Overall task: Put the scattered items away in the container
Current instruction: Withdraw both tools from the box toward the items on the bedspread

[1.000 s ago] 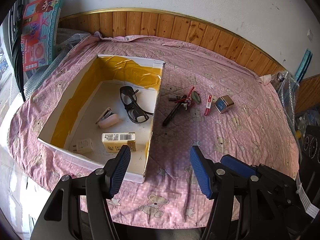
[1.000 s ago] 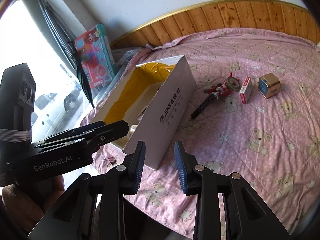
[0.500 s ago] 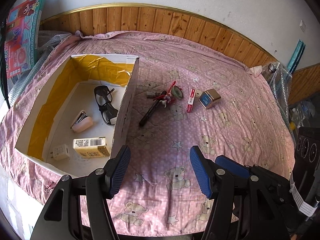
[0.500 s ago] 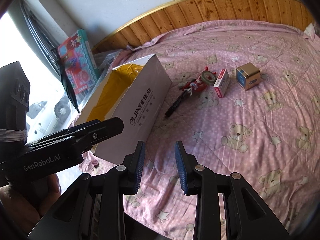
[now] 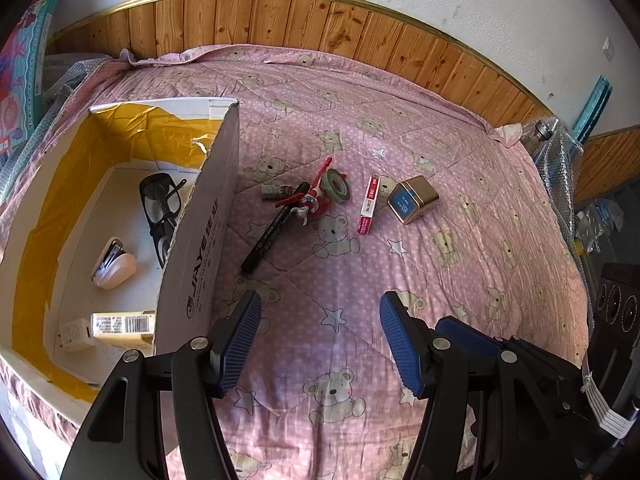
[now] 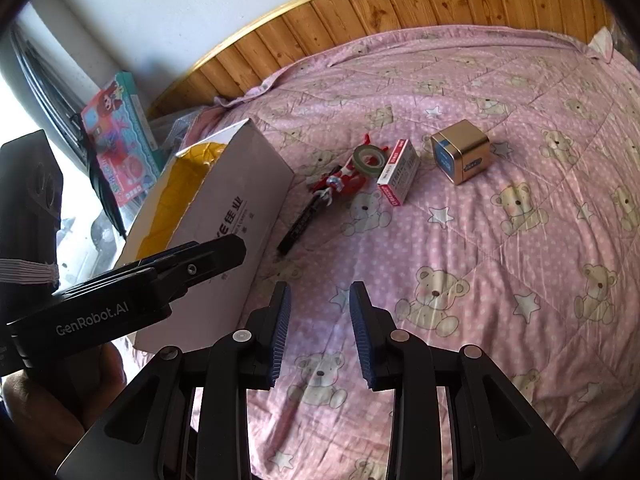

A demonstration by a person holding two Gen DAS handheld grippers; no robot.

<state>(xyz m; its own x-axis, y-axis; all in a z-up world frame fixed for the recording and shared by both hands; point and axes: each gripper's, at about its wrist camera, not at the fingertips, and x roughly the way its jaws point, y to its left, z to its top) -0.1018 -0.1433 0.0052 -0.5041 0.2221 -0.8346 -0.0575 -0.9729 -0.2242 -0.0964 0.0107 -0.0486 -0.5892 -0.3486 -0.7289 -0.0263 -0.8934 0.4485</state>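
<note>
A white cardboard box (image 5: 200, 236) (image 6: 240, 216) with yellow lining sits at the left on the pink quilt; inside lie black glasses (image 5: 158, 208), a pale case (image 5: 114, 266), a yellow carton (image 5: 120, 326) and a small white box (image 5: 74, 334). Scattered to its right are a black marker (image 5: 274, 232) (image 6: 302, 222), a red toy (image 5: 312, 198) (image 6: 340, 184), a tape roll (image 5: 336, 186) (image 6: 370, 158), a red-and-white box (image 5: 370, 204) (image 6: 398, 178) and a gold tin (image 5: 412, 200) (image 6: 460, 152). My left gripper (image 5: 320, 340) is open and empty. My right gripper (image 6: 318, 328) is open, narrower, empty.
A pink bear-print quilt (image 5: 400, 272) covers the bed, with wood panelling (image 5: 320, 24) behind. A colourful toy package (image 6: 120, 144) leans at the far left. Bubble wrap and a bottle (image 5: 552, 148) lie at the right edge. A pink pen (image 6: 286, 420) lies near my right gripper.
Both grippers have swung rightward and forward, away from over the box toward the scattered items, which now look closer. Neither jaw opening has changed.
</note>
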